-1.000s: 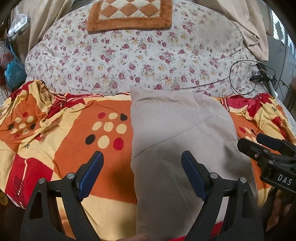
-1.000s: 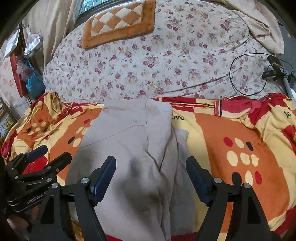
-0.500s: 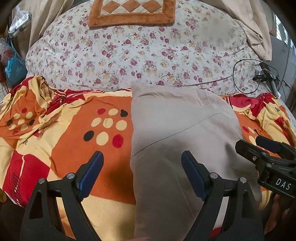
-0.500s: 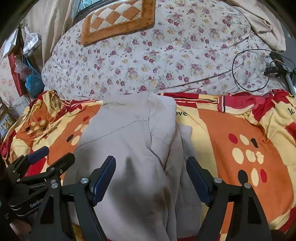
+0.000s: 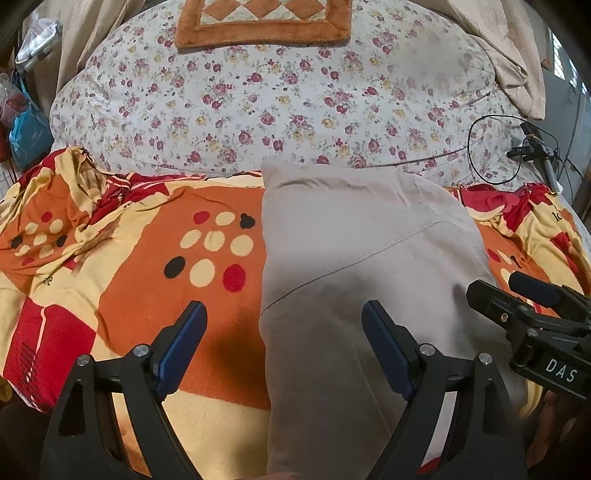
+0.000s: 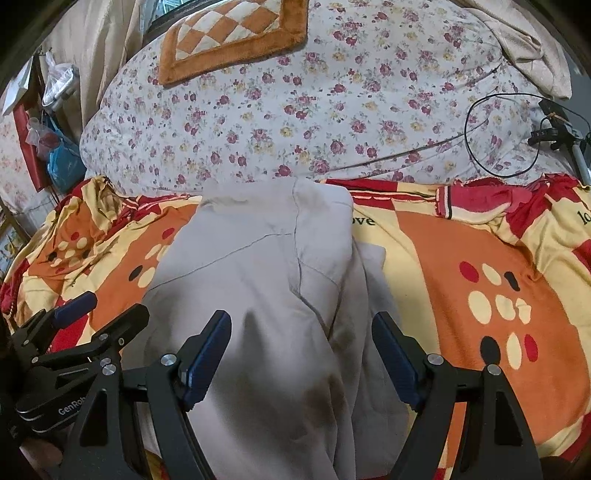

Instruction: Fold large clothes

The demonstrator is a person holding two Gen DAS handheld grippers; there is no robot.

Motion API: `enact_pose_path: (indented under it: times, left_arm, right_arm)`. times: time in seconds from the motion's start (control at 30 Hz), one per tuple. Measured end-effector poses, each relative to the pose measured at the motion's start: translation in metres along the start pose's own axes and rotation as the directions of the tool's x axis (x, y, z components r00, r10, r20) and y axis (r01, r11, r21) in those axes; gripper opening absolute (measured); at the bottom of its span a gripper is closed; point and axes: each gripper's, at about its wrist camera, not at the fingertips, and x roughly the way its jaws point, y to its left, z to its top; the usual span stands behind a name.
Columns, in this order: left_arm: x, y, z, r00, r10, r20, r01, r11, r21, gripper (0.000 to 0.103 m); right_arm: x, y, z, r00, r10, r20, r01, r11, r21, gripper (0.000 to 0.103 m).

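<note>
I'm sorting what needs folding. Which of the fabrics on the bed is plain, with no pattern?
The beige garment, lying in a long strip over the orange dotted blanket. The quilt behind it is floral and the mat on top is checkered.

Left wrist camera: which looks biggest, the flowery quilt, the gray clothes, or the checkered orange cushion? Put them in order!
1. flowery quilt, stretching almost across the picture
2. gray clothes, though it lies nearer the camera, which makes it look bigger
3. checkered orange cushion, farthest away and cut off at the top edge, so its rank is unsure
</note>
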Motion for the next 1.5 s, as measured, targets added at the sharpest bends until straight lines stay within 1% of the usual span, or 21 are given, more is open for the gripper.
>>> enact_pose_path:
  times: [0.9, 1.5]
  left_arm:
    - [0.013, 0.002, 0.000, 1.000, 0.002, -0.025, -0.002, 1.000, -0.009, 0.086]
    - [0.012, 0.004, 0.001, 1.000, 0.005, -0.012, -0.005, 1.000, -0.010, 0.086]
  right_arm:
    - [0.011, 0.002, 0.001, 1.000, 0.013, -0.012, -0.013, 1.000, 0.010, 0.080]
    - [0.015, 0.002, 0.000, 1.000, 0.013, -0.026, -0.013, 1.000, 0.004, 0.080]
